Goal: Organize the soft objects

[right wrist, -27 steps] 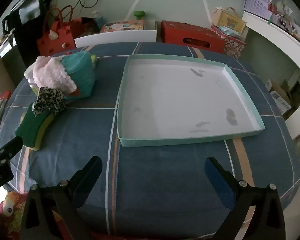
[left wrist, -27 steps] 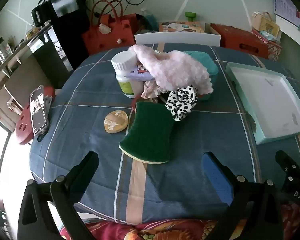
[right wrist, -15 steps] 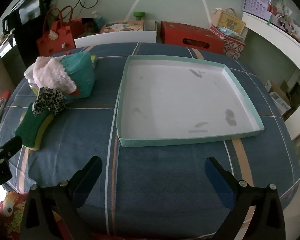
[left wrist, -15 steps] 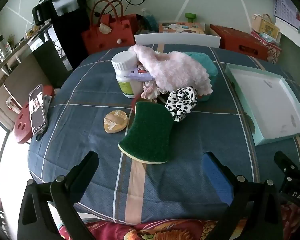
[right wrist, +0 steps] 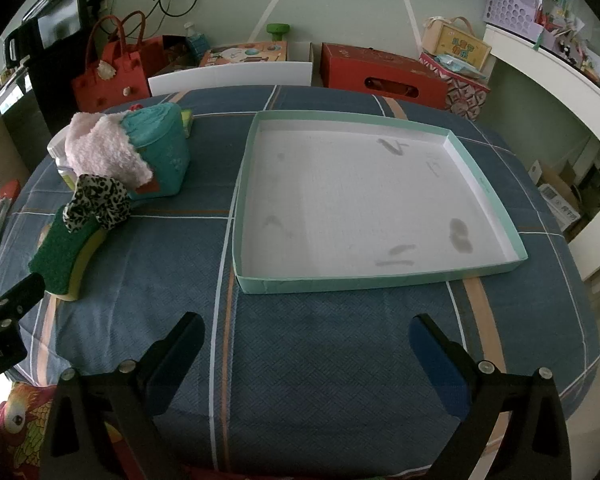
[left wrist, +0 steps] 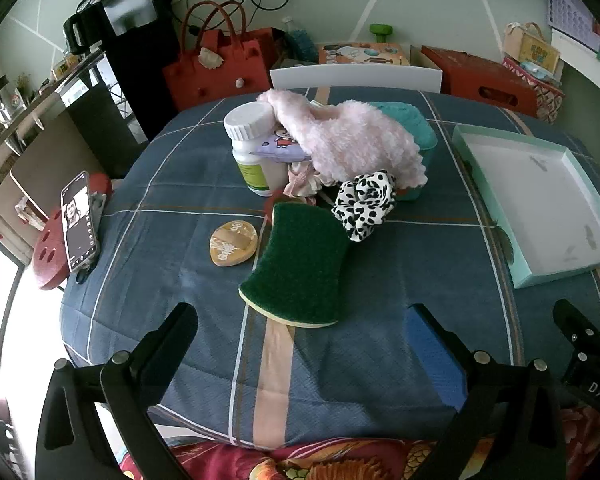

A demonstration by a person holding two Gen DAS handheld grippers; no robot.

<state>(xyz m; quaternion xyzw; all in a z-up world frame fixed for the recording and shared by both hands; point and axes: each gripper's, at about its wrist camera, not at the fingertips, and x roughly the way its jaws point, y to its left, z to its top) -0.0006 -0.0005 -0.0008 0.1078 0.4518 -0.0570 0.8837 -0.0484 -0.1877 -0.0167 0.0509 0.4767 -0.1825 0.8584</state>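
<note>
Green sponge (left wrist: 300, 264) lies nearest the left gripper (left wrist: 300, 320), whose jaws stand wide apart with nothing held; the leopard scrunchie (left wrist: 364, 204) and pink fleece (left wrist: 356, 140) pile just beyond it. Right gripper (right wrist: 306, 332) also hangs released, facing the bare teal tray (right wrist: 340, 280). A good first pick would straddle the sponge's narrow waist, pinch gently, then carry it right to the tray.

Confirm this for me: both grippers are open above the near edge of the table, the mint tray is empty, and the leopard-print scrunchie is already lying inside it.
Not quite. The leopard-print scrunchie lies outside the mint tray, against the green sponge in the pile; the left wrist view shows it. The rest holds: left gripper and right gripper are open, and the tray is empty.
</note>
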